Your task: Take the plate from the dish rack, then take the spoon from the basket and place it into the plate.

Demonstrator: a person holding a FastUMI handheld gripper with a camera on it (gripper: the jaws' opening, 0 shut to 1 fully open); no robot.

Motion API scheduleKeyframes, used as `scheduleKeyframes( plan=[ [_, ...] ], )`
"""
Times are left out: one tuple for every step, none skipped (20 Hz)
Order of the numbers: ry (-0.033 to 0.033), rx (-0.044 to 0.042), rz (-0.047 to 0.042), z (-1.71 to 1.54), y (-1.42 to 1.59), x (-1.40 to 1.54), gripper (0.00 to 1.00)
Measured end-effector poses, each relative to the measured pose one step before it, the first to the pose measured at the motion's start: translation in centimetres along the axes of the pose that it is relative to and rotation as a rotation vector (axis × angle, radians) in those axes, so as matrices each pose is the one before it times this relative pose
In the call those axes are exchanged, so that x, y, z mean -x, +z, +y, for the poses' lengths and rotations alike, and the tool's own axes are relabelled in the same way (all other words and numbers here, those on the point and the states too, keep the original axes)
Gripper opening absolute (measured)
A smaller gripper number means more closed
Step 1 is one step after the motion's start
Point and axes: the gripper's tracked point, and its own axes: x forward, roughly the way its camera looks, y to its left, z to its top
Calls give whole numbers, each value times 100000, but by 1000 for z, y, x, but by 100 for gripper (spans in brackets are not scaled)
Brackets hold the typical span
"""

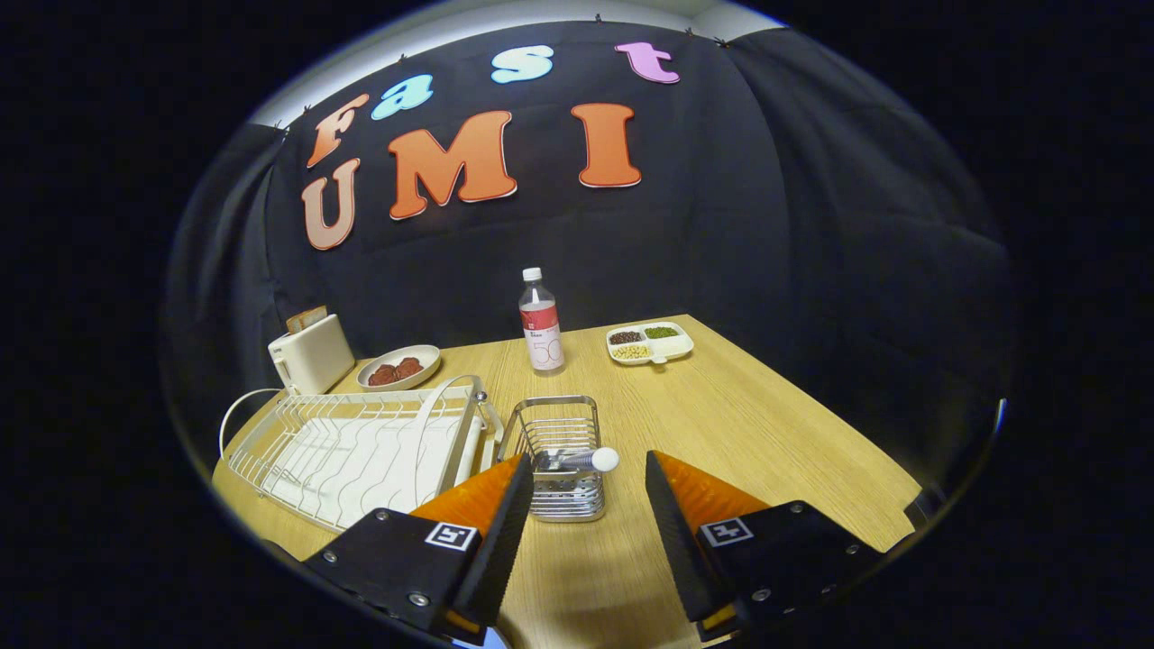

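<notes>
My claw (586, 505) hung open and empty over the wooden table (766, 433), the spoon (581, 461) lying in the wire basket (559, 451) just ahead between its fingers, a plate (437, 433) upright in the dish rack (352, 451) beside. Beyond stood a bottle (541, 322), toaster (311, 356), bowl (398, 367) and divided tray (650, 342) near the black cloth wall.

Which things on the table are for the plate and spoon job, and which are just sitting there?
For the job:
plate, standing in the dish rack
spoon, in the basket
gripper, fingers open, basket just ahead of them

Just sitting there:
water bottle
toaster
bowl of brown food
divided tray of beans
</notes>
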Motion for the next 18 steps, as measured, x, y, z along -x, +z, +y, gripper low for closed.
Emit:
scheduleKeyframes(
  plan=[
    [863,-13,884,243,-204,-256,74],
    [598,-270,6,352,-62,-339,72],
    [-3,-146,-146,205,109,-180,63],
    [638,162,-579,319,21,-435,57],
    [135,35,-543,271,76,-286,46],
    [-17,234,-373,87,-20,-190,42],
    [-296,301,155,164,-75,-139,31],
    [804,48,-31,258,-21,33,26],
    [2243,-801,-363,585,139,65,18],
    [1621,-735,-184,531,47,-59,16],
    [-816,270,-1227,-215,244,-98,13],
    [159,-792,-982,-55,358,-25,12],
    [171,-1405,-359,78,267,187,10],
    [595,-1011,-286,-6,317,270,10],
    [532,-795,-583,-3,402,301,10],
    [758,-843,-1093,30,610,382,10],
    [330,-497,-440,-36,355,456,10],
    [197,12,-832,-126,406,459,10]
  ],
)
